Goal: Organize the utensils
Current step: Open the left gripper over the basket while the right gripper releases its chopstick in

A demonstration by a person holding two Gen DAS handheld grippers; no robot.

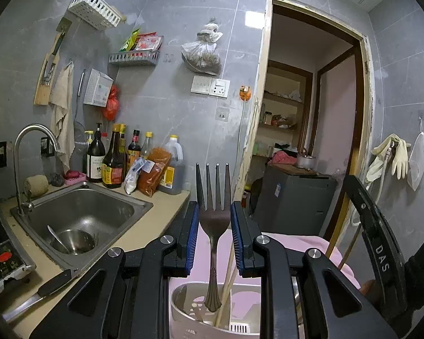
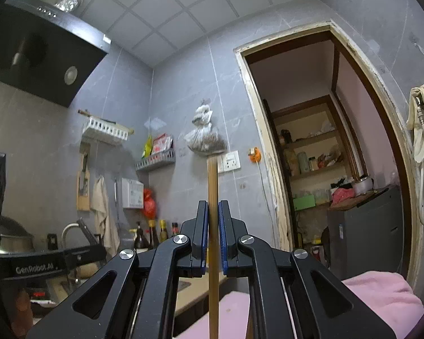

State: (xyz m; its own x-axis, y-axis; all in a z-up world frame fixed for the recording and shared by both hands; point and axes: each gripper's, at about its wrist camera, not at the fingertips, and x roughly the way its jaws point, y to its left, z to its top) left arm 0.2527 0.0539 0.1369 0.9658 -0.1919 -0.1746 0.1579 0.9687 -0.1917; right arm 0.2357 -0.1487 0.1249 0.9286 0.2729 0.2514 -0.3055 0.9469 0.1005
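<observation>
- Gripping a metal fork at the wide base of its head, the left gripper has its blue pads narrowly apart and pressed on the fork's two sides; tines point up, handle hangs down.
- Left gripper points roughly level, slightly downward, over the edge of the counter; sink with a steel bowl and spoon sits to its left; a knife lies on the counter near the lower left.
- Fork: dull silver, four tines, patterned flared handle end; that end hangs inside the mouth of a white utensil holder directly below the gripper; whether it touches the holder cannot be told; chopsticks already lean in the holder beside the handle; holder stands against a pink cloth.
- Right gripper: jaws nearly shut, clamped on a single wooden chopstick; pads touch both sides of it.
- Right gripper is tilted upward toward wall and ceiling; its body appears at the right edge of the left wrist view, beside the left gripper.
- Chopstick: plain light brown, upright, squared top end standing well above the pads; lower length runs down out of frame over the pink cloth.
</observation>
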